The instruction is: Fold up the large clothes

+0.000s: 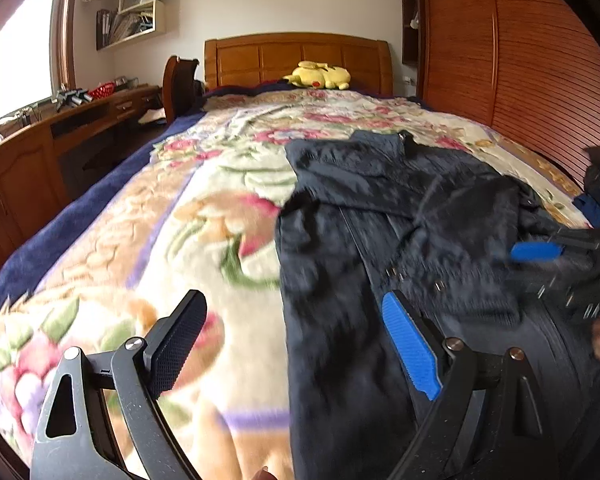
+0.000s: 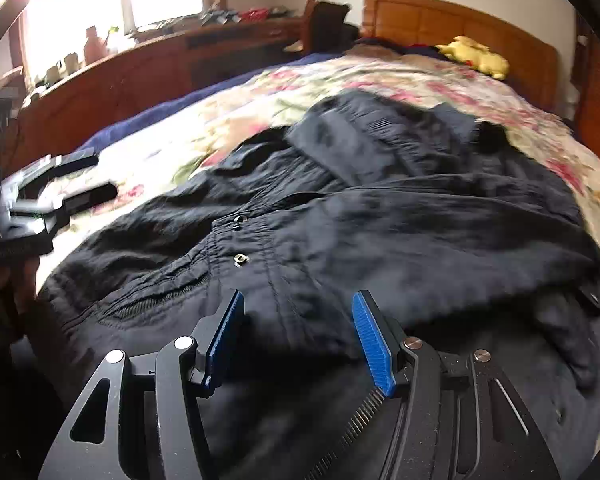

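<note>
Two blue pads of the right claw (image 2: 298, 340) stand apart just over the near hem of the black jacket (image 2: 340, 216), with dark cloth below the gap; the pads do not press on it, so this claw is open and holds nothing. I judge it hangs there to choose a new hold. Spread on the flowered blanket (image 1: 148, 248) of the bed, toward its right side, the jacket lies front up, with one sleeve already folded across the chest. At its left edge the left claw (image 1: 300, 344) is wide open, one finger over the blanket and one over the jacket, probably so this side can be taken and turned inward. A yellow plush toy (image 1: 318, 75) rests at the headboard.
</note>
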A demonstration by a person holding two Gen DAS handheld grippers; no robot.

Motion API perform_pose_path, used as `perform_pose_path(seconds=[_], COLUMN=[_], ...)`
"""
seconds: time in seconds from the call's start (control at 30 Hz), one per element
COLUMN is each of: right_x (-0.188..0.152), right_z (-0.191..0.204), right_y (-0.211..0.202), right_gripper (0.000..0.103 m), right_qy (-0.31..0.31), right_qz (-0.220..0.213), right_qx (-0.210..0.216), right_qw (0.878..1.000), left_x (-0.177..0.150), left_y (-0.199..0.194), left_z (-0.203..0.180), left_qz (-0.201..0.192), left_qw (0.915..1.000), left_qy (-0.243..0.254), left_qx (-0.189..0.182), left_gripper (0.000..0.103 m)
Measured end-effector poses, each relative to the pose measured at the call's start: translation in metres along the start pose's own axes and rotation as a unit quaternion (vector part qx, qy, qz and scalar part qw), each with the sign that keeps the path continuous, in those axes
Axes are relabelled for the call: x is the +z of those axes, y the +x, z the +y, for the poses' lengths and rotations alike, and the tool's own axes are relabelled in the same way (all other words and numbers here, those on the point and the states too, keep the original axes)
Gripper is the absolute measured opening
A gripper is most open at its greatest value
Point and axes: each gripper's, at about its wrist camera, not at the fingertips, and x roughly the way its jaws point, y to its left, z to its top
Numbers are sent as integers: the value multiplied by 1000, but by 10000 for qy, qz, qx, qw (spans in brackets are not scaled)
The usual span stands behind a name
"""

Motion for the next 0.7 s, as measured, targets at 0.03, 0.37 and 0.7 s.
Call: perform_pose_path(seconds=[0.03,0.37,0.7], right_x=[-6,-86,-144], right_z=[-5,-80,-117], right_y=[-11,-99,-138], right_gripper=[59,65,65], right_qy=[25,659,1358], right_qz=[-61,-156,36], right_qx=[-80,-1254,-1702], right_qw=[9999,9898,9760], left_x=[-2,-15,-38], left_y=[-3,-34,-49], left_z=[-1,-9,-12], left_qz=[10,-10,108], left_qw=[10000,9995,9988], left_qy=[16,291,457], left_qx=[-22,-82,-134], left_gripper=[90,90,90])
